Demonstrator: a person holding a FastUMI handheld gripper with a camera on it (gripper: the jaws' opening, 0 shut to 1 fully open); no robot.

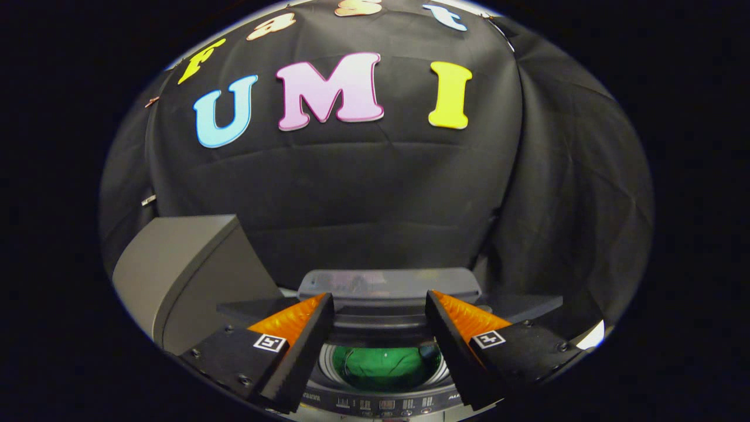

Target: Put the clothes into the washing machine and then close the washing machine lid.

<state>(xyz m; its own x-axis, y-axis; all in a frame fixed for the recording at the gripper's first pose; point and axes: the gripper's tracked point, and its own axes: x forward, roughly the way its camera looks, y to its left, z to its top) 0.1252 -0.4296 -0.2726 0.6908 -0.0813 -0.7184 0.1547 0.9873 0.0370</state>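
Tool wide open, nothing between its fingers, hovering above the washing machine. Gripper view: green clothes sit down inside the drum, seen between and below the fingers, so loading looks done. Lid stands raised at the back of the opening, just beyond the fingertips. Grey box off to the left. Step in hand, by my read: closing the lid. Next move calls for reaching forward to the lid's top edge and bringing it down over the drum.
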